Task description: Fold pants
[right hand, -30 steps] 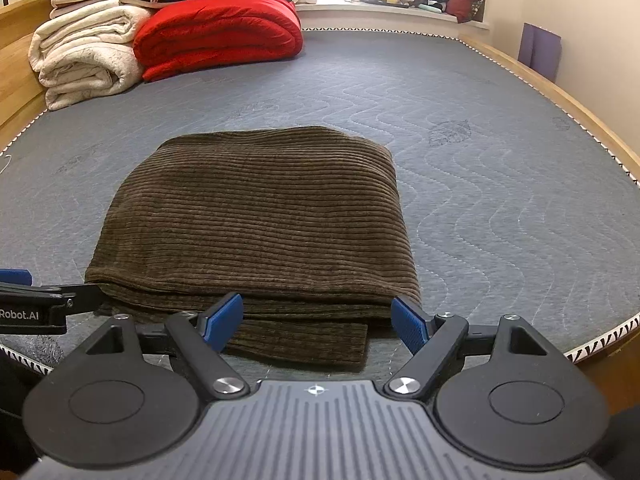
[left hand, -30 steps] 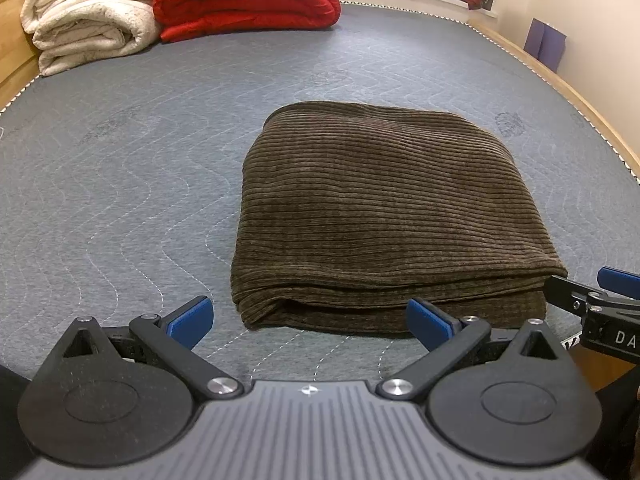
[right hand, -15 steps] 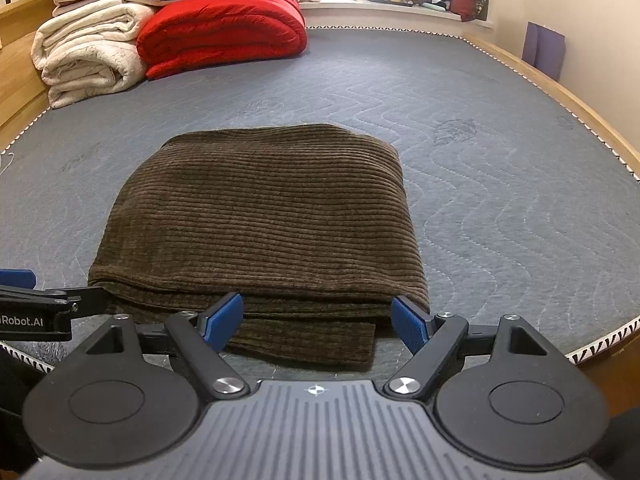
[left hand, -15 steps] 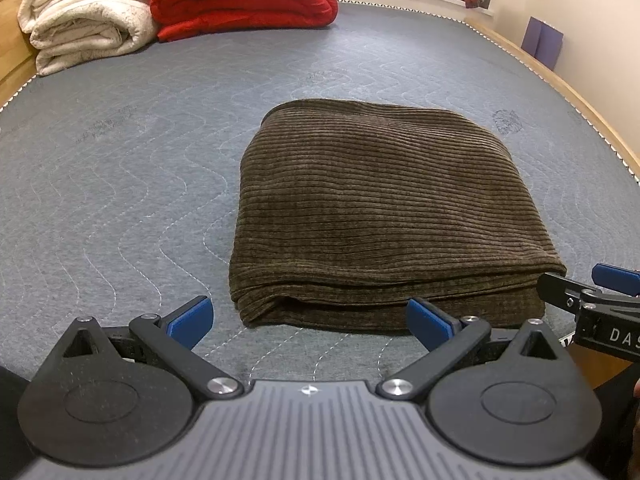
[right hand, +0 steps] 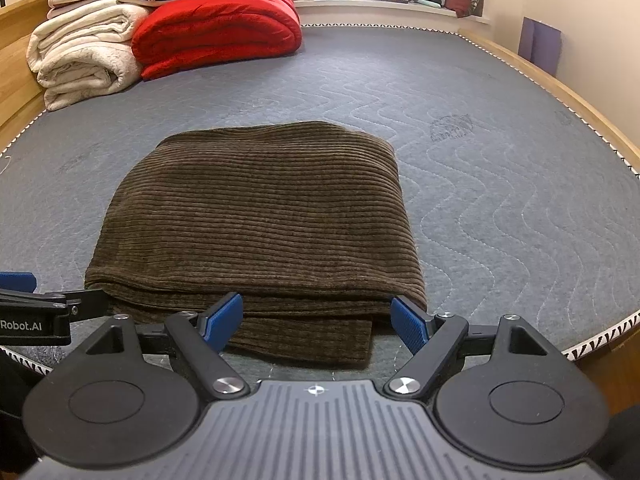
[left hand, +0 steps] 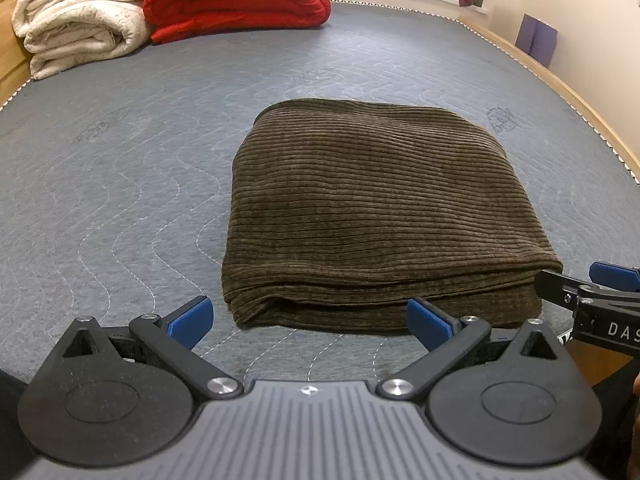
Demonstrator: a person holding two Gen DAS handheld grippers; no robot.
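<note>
left gripper (left hand: 307,319): held low at the near edge of the bed, blue fingers (left hand: 188,318) spread wide with nothing between them

right gripper (right hand: 316,320): same story – fingers (right hand: 408,322) parted wide, nothing gripped; its tip is seen at the right of the left view, just beside the pants' near right corner

pants (left hand: 372,216): brown corduroy, folded into a thick rectangle, laid flat just past both sets of fingertips; stacked layers are shown along the near edge, and one lower layer is seen poking out toward the right gripper

mattress (right hand: 500,168): grey quilted, stretched out beyond the fingers on all sides of the pants

red blanket (right hand: 216,36): folded, far ahead and left of the fingers

cream blanket (left hand: 80,24): rolled up, parked just left of the red one – far corner
</note>
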